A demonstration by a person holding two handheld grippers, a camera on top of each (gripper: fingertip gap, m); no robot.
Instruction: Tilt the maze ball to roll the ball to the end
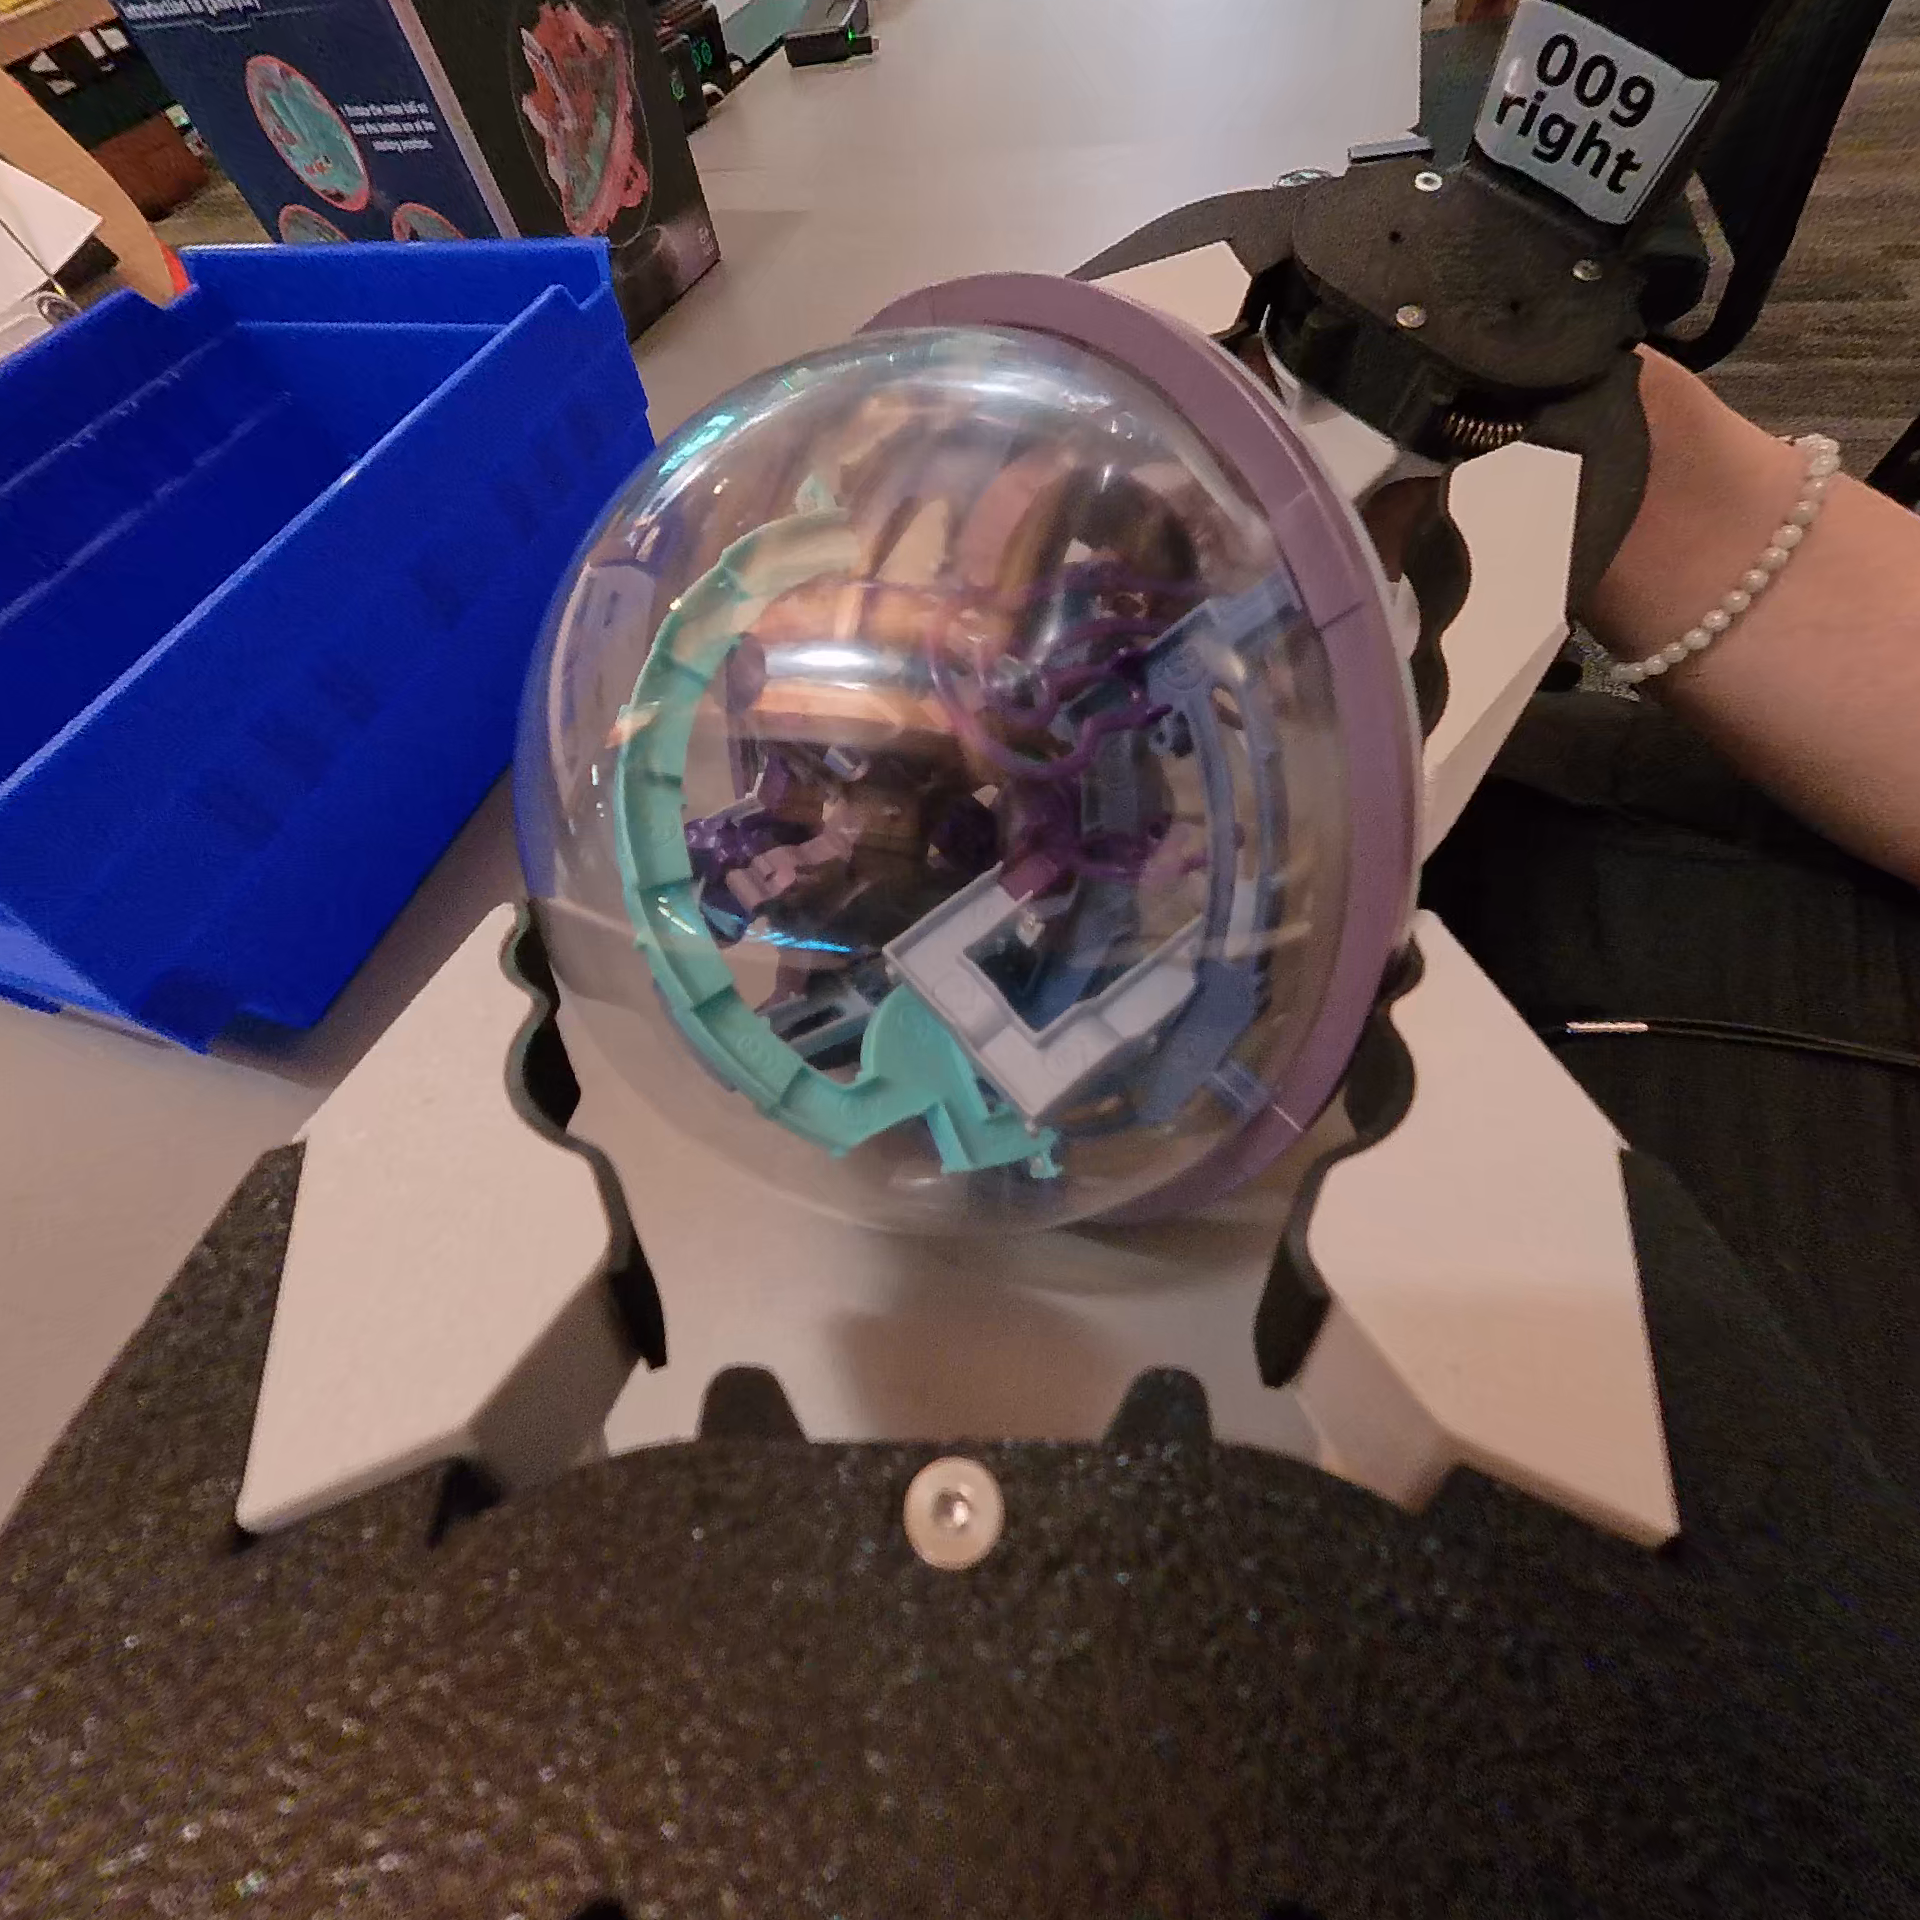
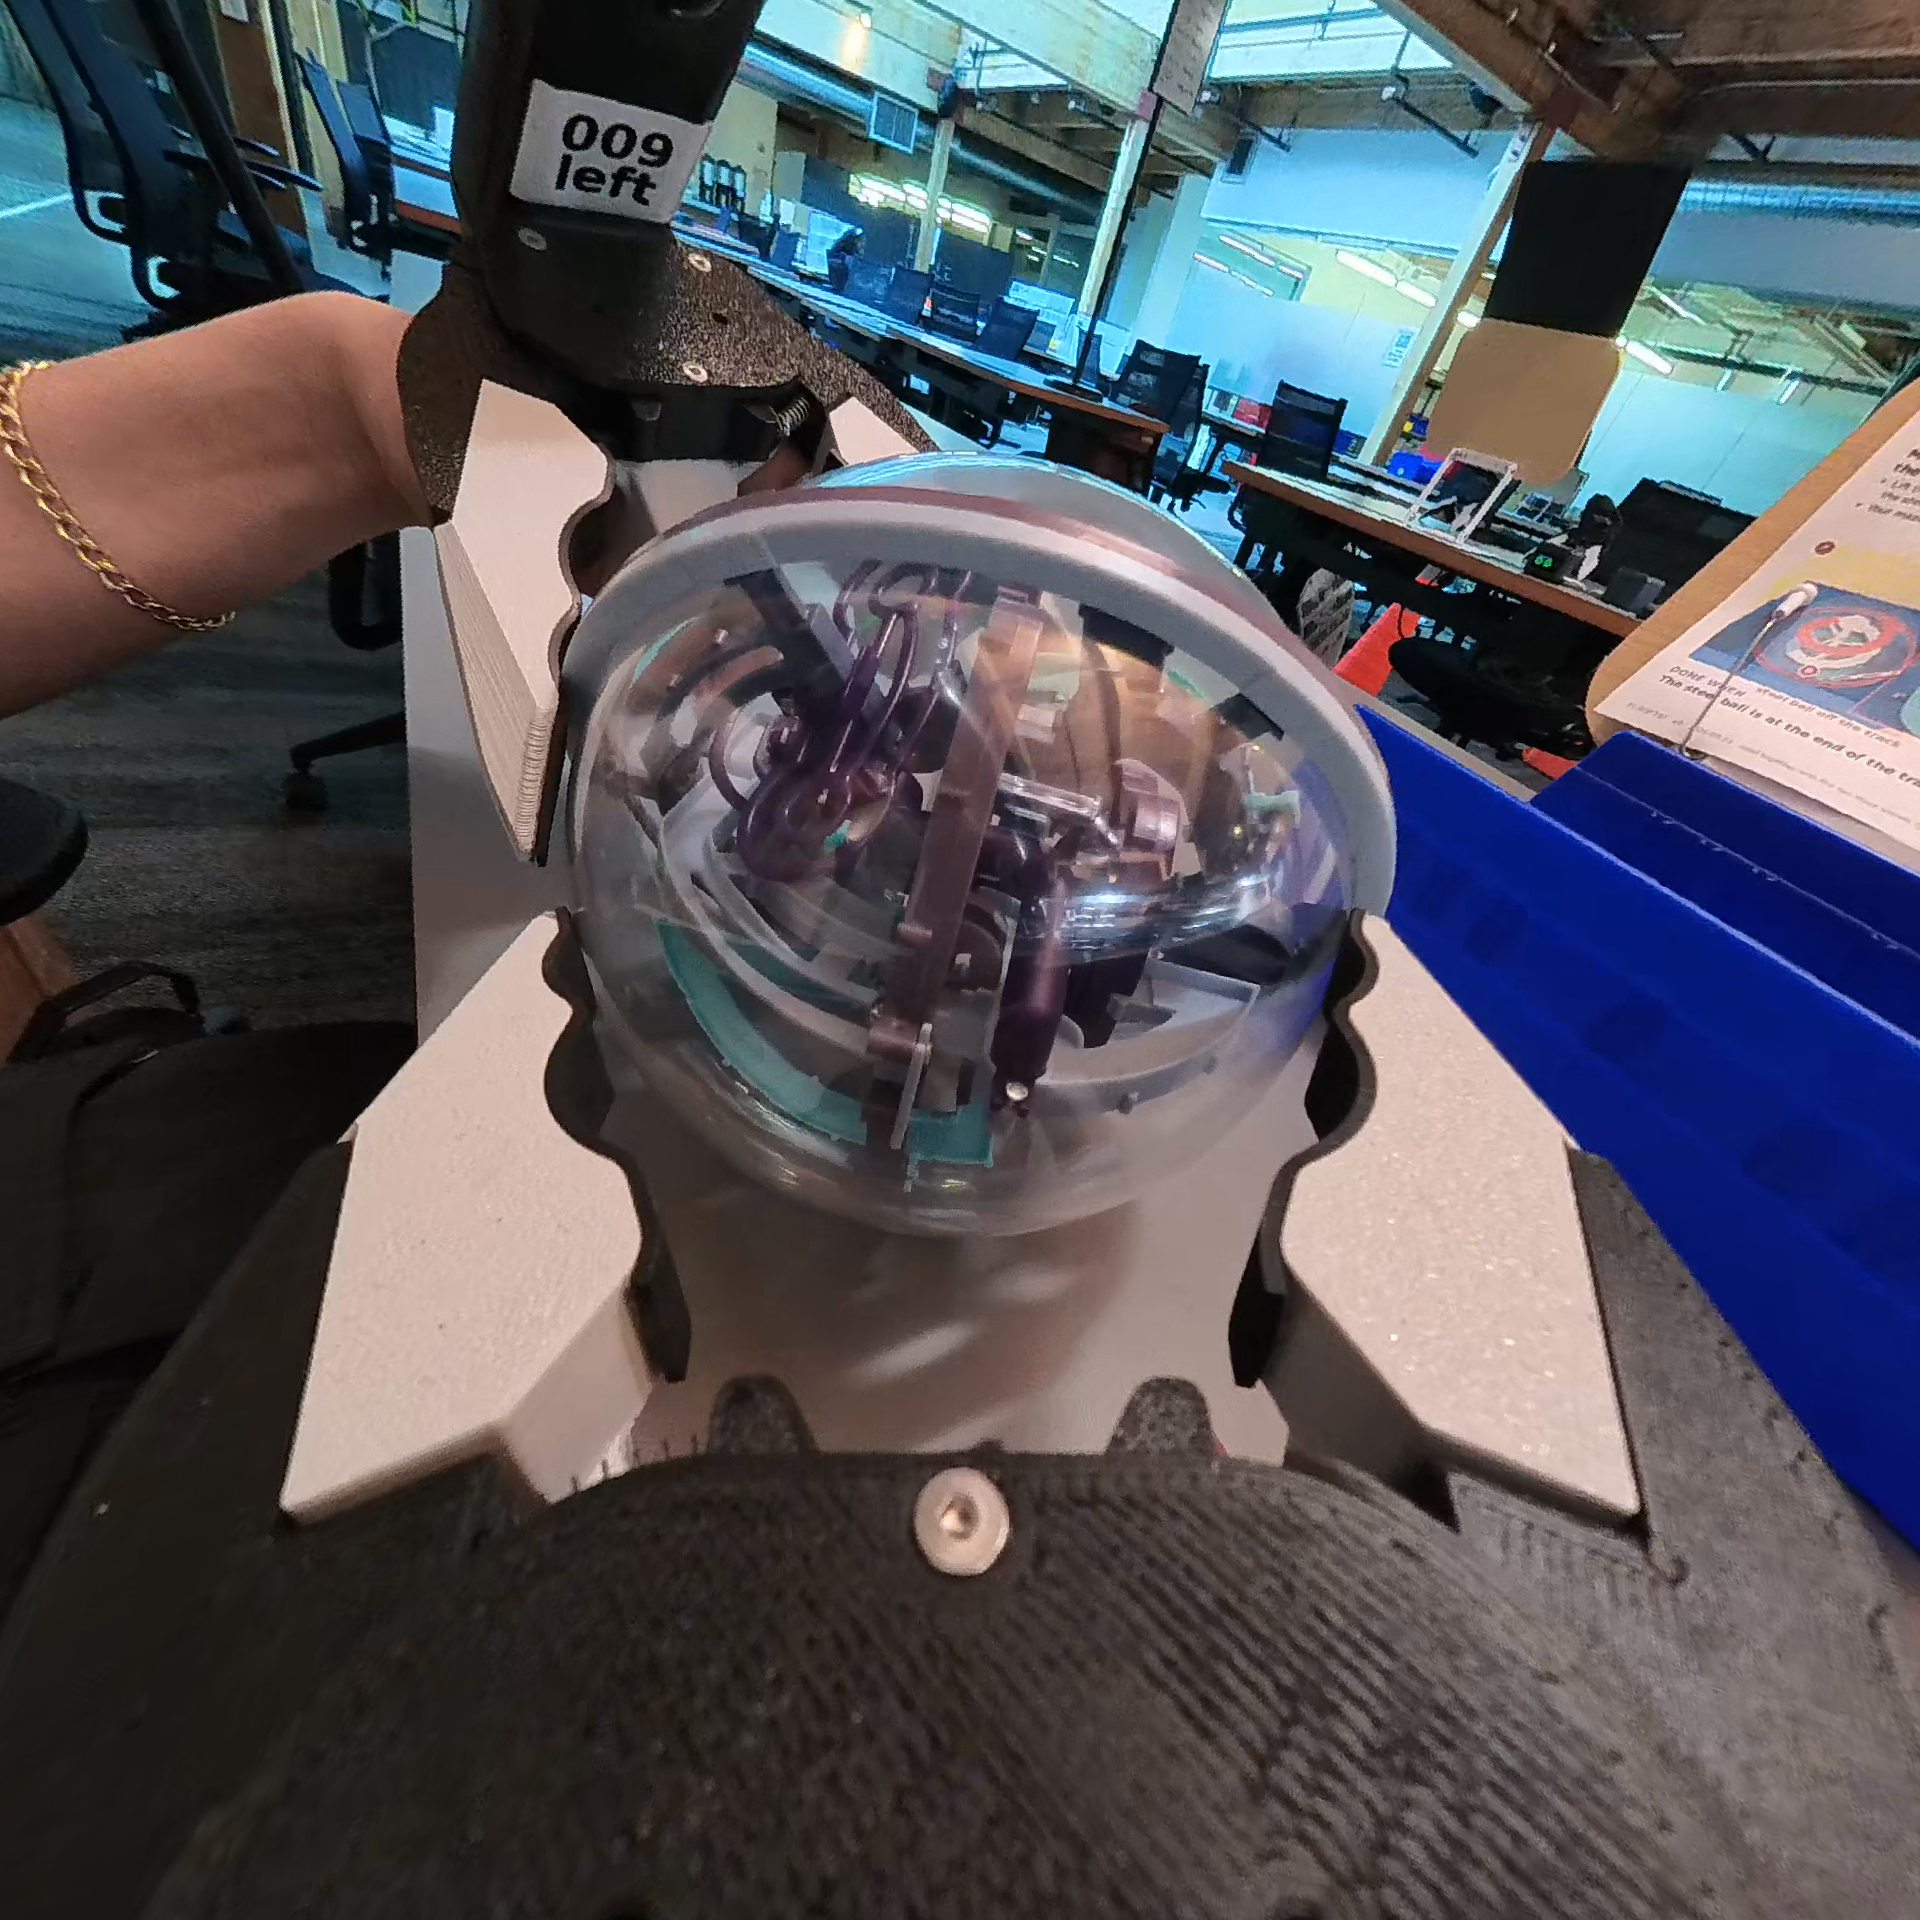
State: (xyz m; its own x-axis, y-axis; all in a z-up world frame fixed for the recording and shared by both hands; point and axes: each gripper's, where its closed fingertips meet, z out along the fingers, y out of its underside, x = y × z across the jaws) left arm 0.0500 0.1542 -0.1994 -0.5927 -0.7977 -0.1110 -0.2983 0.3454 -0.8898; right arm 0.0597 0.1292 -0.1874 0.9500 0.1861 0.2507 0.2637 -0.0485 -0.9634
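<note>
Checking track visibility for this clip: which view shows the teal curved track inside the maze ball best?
The left wrist view: the teal track faces the camera as a near-complete arc inside the maze ball. The right wrist view shows only a sliver behind other parts.

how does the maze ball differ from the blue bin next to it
The maze ball is a clear round sphere with a purple band; the blue bin is opaque and boxy. The ball is packed with coloured tracks; the bin's visible part looks empty. The ball is gripped between both tongs; the bin sits on the table. Both look plastic.
</note>
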